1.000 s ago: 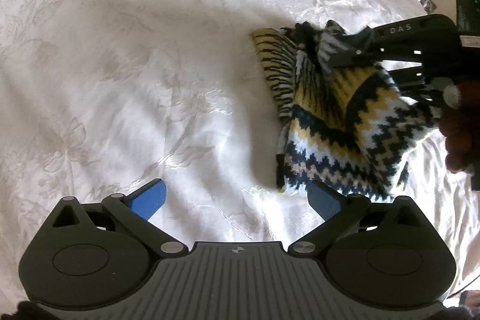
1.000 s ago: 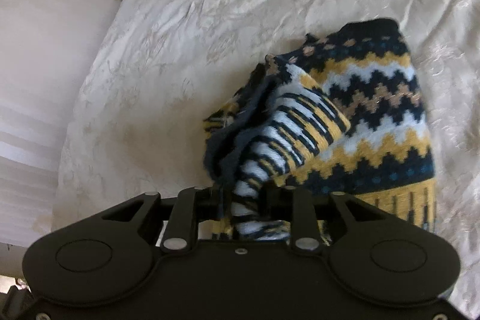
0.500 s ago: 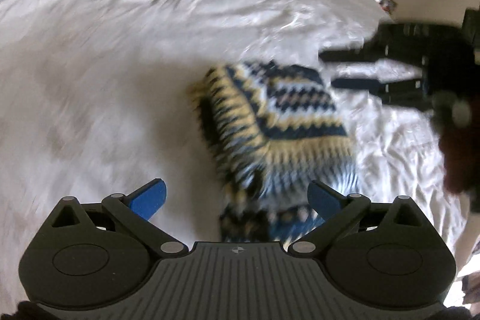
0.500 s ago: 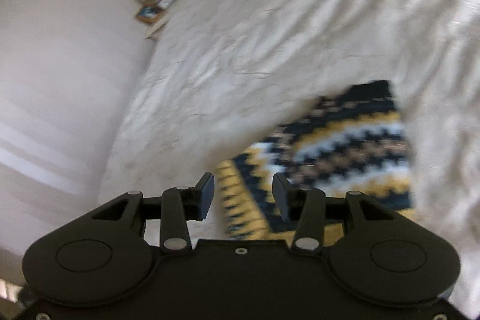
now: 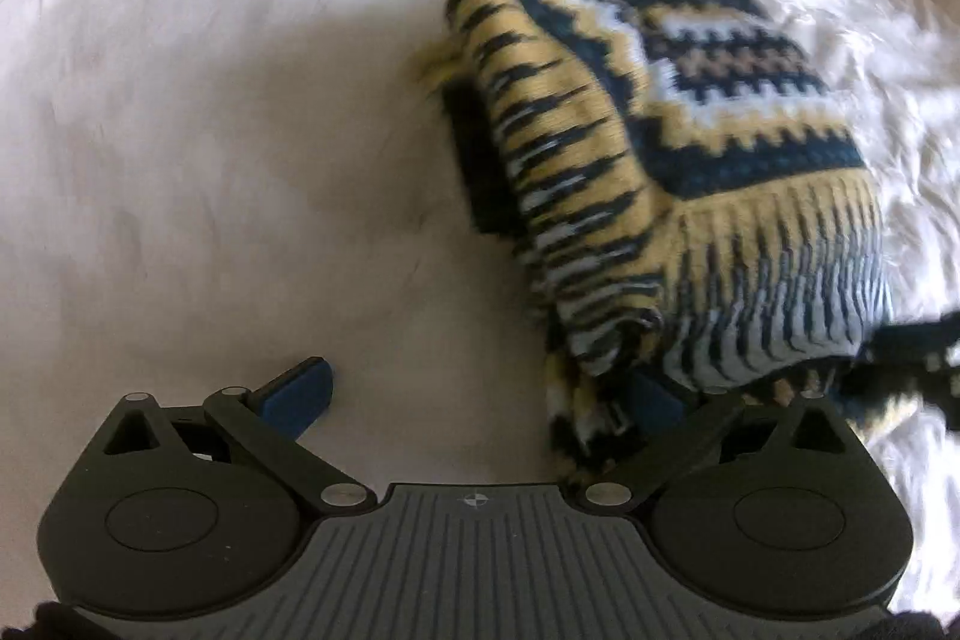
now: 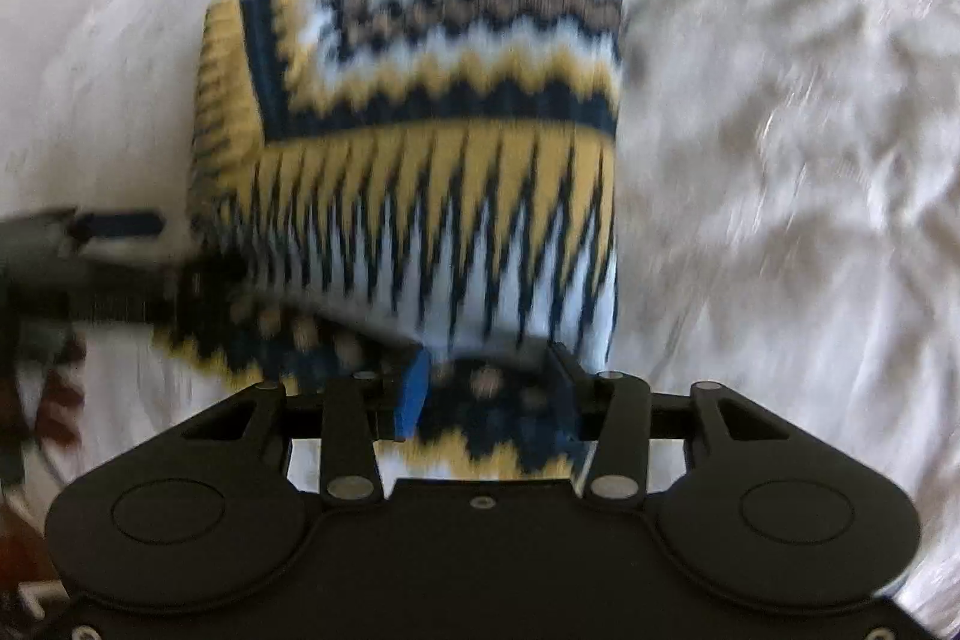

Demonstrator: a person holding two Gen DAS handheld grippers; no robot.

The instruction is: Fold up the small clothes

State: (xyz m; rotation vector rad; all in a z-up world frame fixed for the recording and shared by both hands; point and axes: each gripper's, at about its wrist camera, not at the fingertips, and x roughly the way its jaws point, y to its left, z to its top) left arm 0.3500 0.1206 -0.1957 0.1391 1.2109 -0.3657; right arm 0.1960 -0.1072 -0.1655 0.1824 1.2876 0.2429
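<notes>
Left gripper (image 5: 477,391): jaws spread wide, nothing clamped; its blue right pad is tucked under the near edge of the folded knit sweater (image 5: 690,172). Right gripper (image 6: 489,394): jaws apart, straddling the sweater's near hem; whether the pads press it cannot be told. Both grippers point steeply downward. The sweater lies on the white bedspread (image 5: 210,160).

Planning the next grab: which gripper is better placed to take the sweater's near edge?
Right, probably. The right gripper already straddles the sweater edge, with knit between its fingers. The left gripper is wide open, mostly over bare bedspread.
</notes>
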